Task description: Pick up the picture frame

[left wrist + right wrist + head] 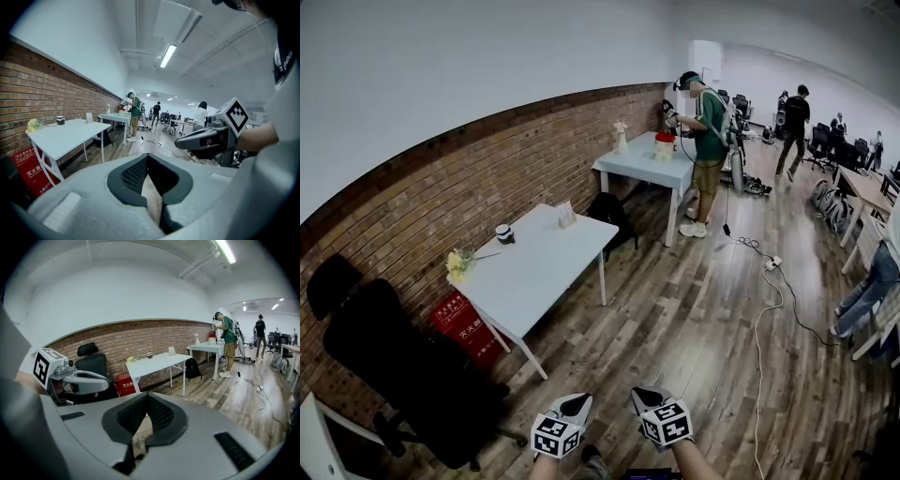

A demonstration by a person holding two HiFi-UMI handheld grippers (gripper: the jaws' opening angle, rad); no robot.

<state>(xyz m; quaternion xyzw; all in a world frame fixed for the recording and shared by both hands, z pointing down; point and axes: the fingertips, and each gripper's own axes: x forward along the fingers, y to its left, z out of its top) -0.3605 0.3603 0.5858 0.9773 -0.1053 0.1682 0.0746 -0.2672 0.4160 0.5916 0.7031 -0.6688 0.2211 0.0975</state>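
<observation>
Both tongs sit low at the bottom centre of the head view, side by side over the wood floor [694, 309]: the left tongs [577, 403] and the right tongs [644, 397] are each clenched with nothing between the jaws. The left gripper view shows the left tongs [147, 158] with tips together and only floor behind them; the right gripper view shows the same for the right tongs [147, 398]. The frame [566, 215] stands upright near the far end of the white counter [534, 277], left of centre in the head view and well apart from both tongs. On the same counter, nearer the brick wall [441, 187], are a dark cup [504, 232] and yellow flowers [457, 263]. A red box [457, 323] sits under its near end, and a black chair [394, 361] fills the lower left. At the upper right, a person in green [707, 150] stands at a second counter [642, 165].
</observation>
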